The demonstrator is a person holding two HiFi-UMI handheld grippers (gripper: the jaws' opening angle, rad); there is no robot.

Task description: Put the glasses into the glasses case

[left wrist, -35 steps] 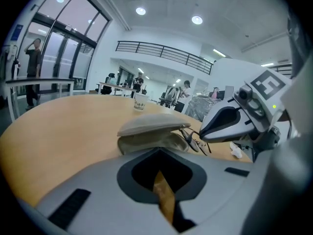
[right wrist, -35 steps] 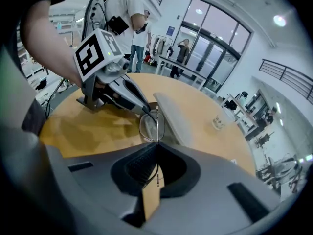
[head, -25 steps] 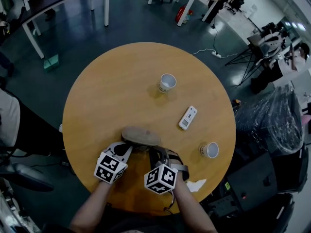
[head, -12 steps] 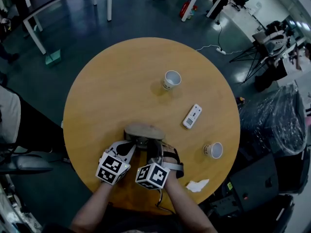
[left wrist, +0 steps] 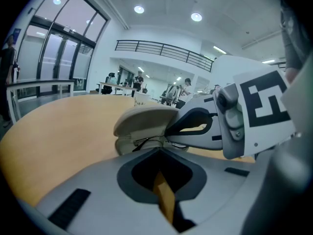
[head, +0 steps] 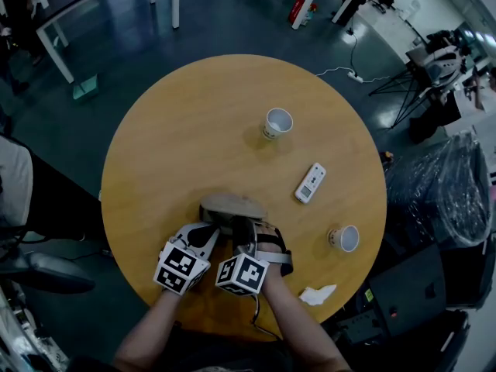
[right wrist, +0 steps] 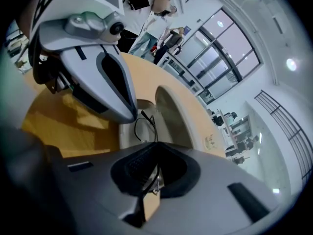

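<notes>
A beige glasses case point(head: 232, 205) lies open on the round wooden table point(head: 170, 146), its lid point(left wrist: 146, 117) raised. My left gripper point(head: 208, 231) is at the case's left end, its jaws point(left wrist: 157, 150) shut at the near rim of the lower shell. My right gripper point(head: 244, 227) is shut on the thin-wire glasses point(right wrist: 142, 126). Their frame reaches past its tips point(right wrist: 155, 143) into the case's lower shell point(right wrist: 129, 138). From the left gripper view, the glasses point(left wrist: 146, 142) lie in the shell under the right gripper's tip point(left wrist: 168, 131).
Two paper cups point(head: 277, 122) point(head: 343, 238) and a white remote point(head: 311, 183) stand on the table's right half. A crumpled white tissue point(head: 318, 294) lies at the near right edge. Beyond the right edge stands a black plastic-wrapped bulk point(head: 442, 200).
My right gripper has shifted left toward the left gripper and rolled, so its marker cube now sits beside the left one. The case and left gripper have not moved.
</notes>
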